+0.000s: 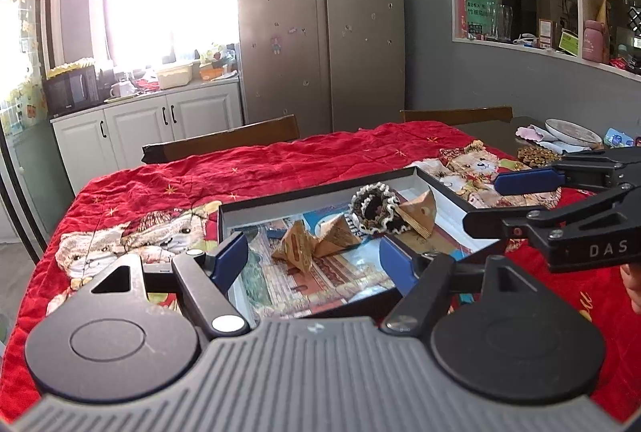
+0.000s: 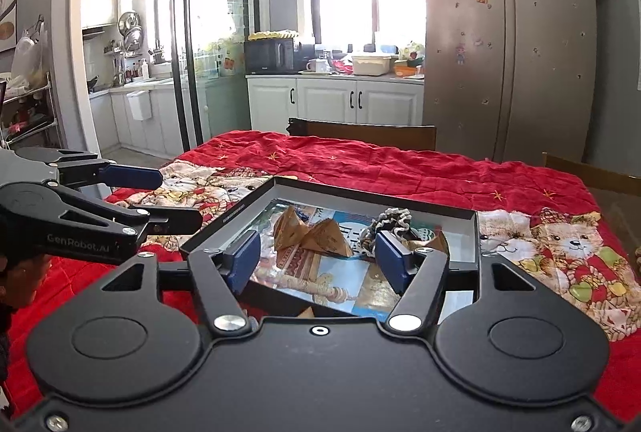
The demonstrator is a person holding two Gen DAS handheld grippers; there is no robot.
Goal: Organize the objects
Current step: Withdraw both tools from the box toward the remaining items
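- Left wrist view: the left tool, jaws apart and empty, faces the tray; folded paper pyramids lie just ahead inside the tray.
- Right wrist view: the right tool, jaws apart (nothing held), sits nearer the tray's scrunchie, dead ahead.

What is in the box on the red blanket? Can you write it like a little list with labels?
box: shallow black tray with a picture card lying in it
paper shapes: three folded brown pyramids
frilly thing: a dark scrunchie with a pale ruffled edge, between the pyramids
under the box: red blanket with teddy bears
left gripper: open, holding nothing
right gripper: open, holding nothing
behind: a big silver fridge
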